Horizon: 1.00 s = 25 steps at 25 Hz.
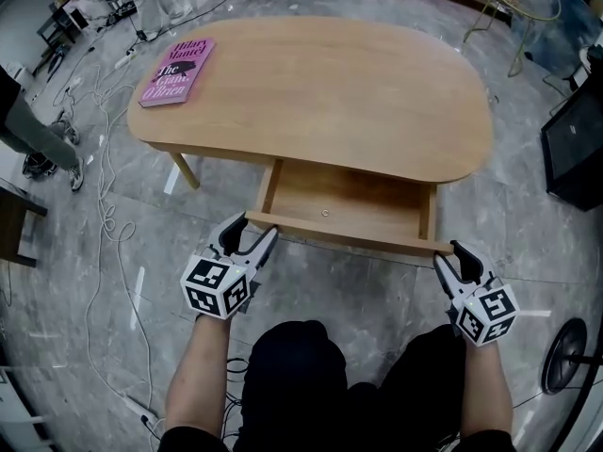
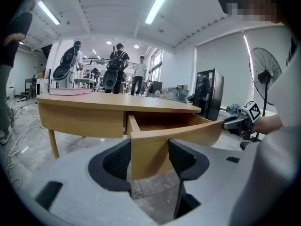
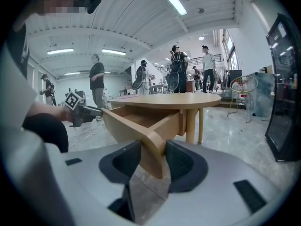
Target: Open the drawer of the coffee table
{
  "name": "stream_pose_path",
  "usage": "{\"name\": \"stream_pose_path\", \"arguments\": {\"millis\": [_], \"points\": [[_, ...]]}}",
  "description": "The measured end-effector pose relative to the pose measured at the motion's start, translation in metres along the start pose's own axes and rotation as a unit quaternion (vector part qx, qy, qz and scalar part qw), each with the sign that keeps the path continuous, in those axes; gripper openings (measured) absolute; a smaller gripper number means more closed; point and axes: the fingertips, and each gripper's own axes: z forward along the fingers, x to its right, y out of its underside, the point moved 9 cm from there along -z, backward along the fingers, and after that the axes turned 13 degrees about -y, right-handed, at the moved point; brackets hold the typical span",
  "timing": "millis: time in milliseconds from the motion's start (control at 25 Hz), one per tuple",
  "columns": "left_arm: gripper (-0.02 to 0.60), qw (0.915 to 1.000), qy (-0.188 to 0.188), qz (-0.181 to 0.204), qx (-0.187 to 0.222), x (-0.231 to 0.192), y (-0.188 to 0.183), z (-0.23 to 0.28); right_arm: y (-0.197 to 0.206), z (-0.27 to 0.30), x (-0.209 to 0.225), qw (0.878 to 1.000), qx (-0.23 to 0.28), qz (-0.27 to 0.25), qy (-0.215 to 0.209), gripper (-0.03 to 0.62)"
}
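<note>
The light wooden coffee table (image 1: 330, 92) has its drawer (image 1: 349, 201) pulled out toward me, and I can see its bare inside. My left gripper (image 1: 252, 234) is shut on the left end of the drawer front (image 2: 155, 147), with one pad against each face. My right gripper (image 1: 450, 257) is shut on the right end of the same front panel (image 3: 136, 124). In the left gripper view, the right gripper (image 2: 240, 121) shows at the panel's far end. In the right gripper view, the left gripper (image 3: 82, 112) shows likewise.
A pink book (image 1: 177, 71) lies on the tabletop's far left corner. Cables (image 1: 104, 215) trail over the floor at the left. At the right stand a black cabinet (image 1: 575, 144) and a floor fan (image 1: 565, 356). People stand beyond the table.
</note>
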Motion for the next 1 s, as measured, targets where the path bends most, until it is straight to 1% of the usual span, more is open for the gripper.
{"name": "stream_pose_path", "arguments": {"millis": [120,280,360,400,440,480,520,600,640,680,760,800,880,1000], "points": [[0.245,1.0000,-0.001,0.001,-0.001,0.002,0.002,-0.001,0.001,-0.002,-0.001,1.000,-0.005,-0.003,-0.002,0.170],[0.245,0.9998,0.006,0.020,-0.006,0.002,0.005,-0.003,0.004,-0.003,-0.002,1.000,-0.022,-0.018,-0.010,0.168],[0.245,0.9994,0.006,0.035,-0.008,0.001,0.005,-0.004,0.002,-0.002,-0.003,0.999,-0.033,-0.029,-0.016,0.169],[0.247,0.9988,0.004,0.047,-0.009,0.001,0.003,-0.004,0.000,-0.001,-0.003,0.998,-0.043,-0.043,-0.018,0.170],[0.247,0.9978,0.000,0.066,-0.012,0.002,0.001,-0.005,-0.003,0.000,-0.005,0.996,-0.059,-0.068,-0.019,0.170],[0.247,0.9957,-0.005,0.092,-0.016,0.003,-0.001,-0.006,-0.008,0.001,-0.007,0.991,-0.081,-0.104,-0.019,0.170],[0.250,0.9924,-0.010,0.120,-0.023,0.005,-0.004,-0.006,-0.013,0.004,-0.011,0.984,-0.106,-0.144,-0.018,0.171],[0.249,0.9846,-0.016,0.169,-0.042,0.010,-0.007,-0.006,-0.021,0.009,-0.019,0.964,-0.152,-0.217,-0.024,0.187],[0.249,0.9818,-0.015,0.183,-0.051,0.012,-0.006,-0.006,-0.024,0.012,-0.022,0.955,-0.168,-0.243,-0.030,0.190],[0.249,0.9804,-0.011,0.188,-0.057,0.013,-0.006,-0.006,-0.026,0.013,-0.025,0.947,-0.180,-0.263,-0.035,0.190],[0.245,0.9816,-0.003,0.182,-0.057,0.014,-0.004,-0.007,-0.031,0.015,-0.028,0.936,-0.195,-0.289,-0.044,0.195],[0.247,0.9830,-0.003,0.175,-0.054,0.014,-0.004,-0.007,-0.032,0.018,-0.029,0.935,-0.196,-0.293,-0.050,0.195],[0.253,0.9853,-0.013,0.165,-0.043,0.012,-0.004,-0.007,-0.033,0.025,-0.034,0.938,-0.186,-0.286,-0.063,0.175],[0.248,0.9858,-0.024,0.163,-0.032,0.013,-0.004,-0.010,-0.033,0.031,-0.044,0.941,-0.169,-0.283,-0.075,0.155]]}}
